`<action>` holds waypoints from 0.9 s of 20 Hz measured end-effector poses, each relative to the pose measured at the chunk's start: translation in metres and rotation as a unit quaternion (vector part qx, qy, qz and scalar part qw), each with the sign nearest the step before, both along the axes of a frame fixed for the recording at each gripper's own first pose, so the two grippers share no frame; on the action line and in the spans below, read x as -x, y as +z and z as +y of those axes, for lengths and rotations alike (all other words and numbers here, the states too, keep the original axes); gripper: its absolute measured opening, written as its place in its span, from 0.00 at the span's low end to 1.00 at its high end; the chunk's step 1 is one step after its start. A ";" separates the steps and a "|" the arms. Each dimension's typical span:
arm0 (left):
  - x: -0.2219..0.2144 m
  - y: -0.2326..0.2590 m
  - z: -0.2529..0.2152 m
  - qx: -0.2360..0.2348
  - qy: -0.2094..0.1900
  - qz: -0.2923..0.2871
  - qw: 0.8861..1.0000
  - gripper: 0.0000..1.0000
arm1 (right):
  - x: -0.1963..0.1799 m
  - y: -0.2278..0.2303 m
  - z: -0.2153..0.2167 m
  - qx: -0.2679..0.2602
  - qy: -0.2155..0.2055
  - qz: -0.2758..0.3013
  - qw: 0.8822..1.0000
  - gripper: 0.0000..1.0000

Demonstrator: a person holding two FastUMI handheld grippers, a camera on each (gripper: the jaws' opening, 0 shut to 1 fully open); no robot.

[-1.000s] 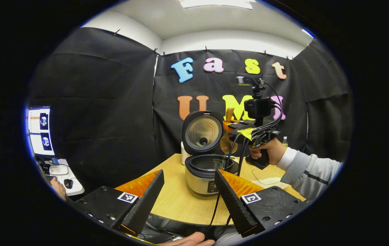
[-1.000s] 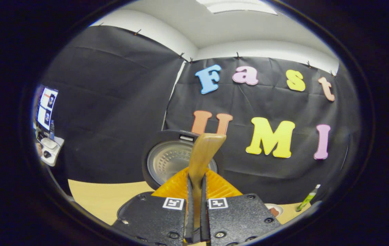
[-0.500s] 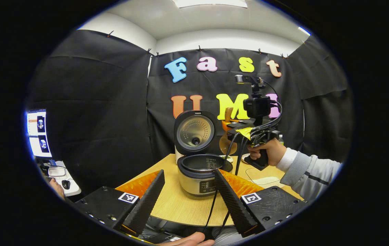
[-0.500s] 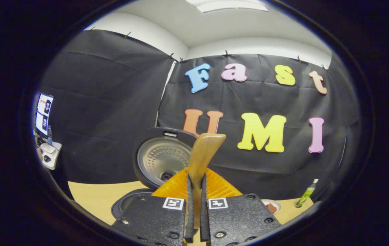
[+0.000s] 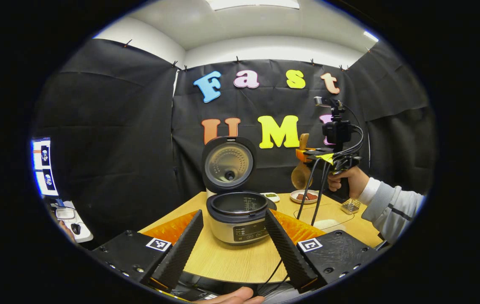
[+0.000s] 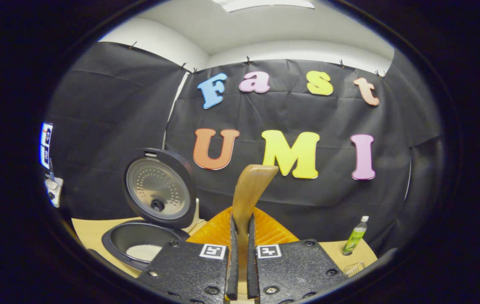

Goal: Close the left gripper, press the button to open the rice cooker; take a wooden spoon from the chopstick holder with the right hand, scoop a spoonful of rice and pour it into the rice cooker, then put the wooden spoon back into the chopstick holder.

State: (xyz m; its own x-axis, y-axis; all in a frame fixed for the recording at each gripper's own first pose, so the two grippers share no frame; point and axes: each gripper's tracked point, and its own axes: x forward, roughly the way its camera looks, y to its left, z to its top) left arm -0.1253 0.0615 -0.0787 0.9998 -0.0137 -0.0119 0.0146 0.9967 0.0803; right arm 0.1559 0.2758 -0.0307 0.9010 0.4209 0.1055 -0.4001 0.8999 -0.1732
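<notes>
The rice cooker (image 5: 236, 219) stands on the wooden table (image 5: 231, 257) with its lid (image 5: 228, 164) up. In the right gripper view the rice cooker (image 6: 138, 247) sits low on the left, and white rice (image 6: 143, 252) lies in its pot. My left gripper (image 5: 232, 216) is open in front of the cooker, its fingers on either side of it and apart from it. My right gripper (image 6: 240, 220) is shut on the wooden spoon's handle (image 6: 249, 194). In the left gripper view the right gripper (image 5: 311, 154) hovers to the right of the cooker, with the spoon's bowl (image 5: 300, 177) hanging below it.
A small mesh holder (image 5: 351, 205) stands at the table's right side, beside a clear container of rice (image 5: 325, 219). A plate of reddish food (image 5: 305, 196) and a small dish (image 5: 270, 195) lie behind the cooker. A green bottle (image 6: 354, 235) stands at the back right.
The right gripper has carried the spoon rightward, away from the spot over the cooker. The left gripper's view has drifted, so the cooker sits a little further left.
</notes>
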 end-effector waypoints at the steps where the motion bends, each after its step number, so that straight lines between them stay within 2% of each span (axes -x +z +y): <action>1: -0.005 0.000 -0.004 0.000 -0.002 0.001 1.000 0.94 | -0.004 -0.001 -0.015 0.001 -0.010 -0.001 1.000 0.13; 9: -0.026 -0.008 -0.026 0.014 -0.016 -0.007 1.000 0.94 | -0.039 -0.018 -0.133 -0.016 -0.078 0.030 0.996 0.14; 14: -0.035 -0.009 -0.041 0.019 -0.027 -0.006 0.999 0.94 | -0.059 -0.030 -0.210 -0.020 -0.135 0.039 0.990 0.14; 18: -0.042 -0.017 -0.055 0.013 -0.040 -0.002 0.999 0.94 | -0.067 -0.042 -0.247 -0.023 -0.159 0.044 0.986 0.14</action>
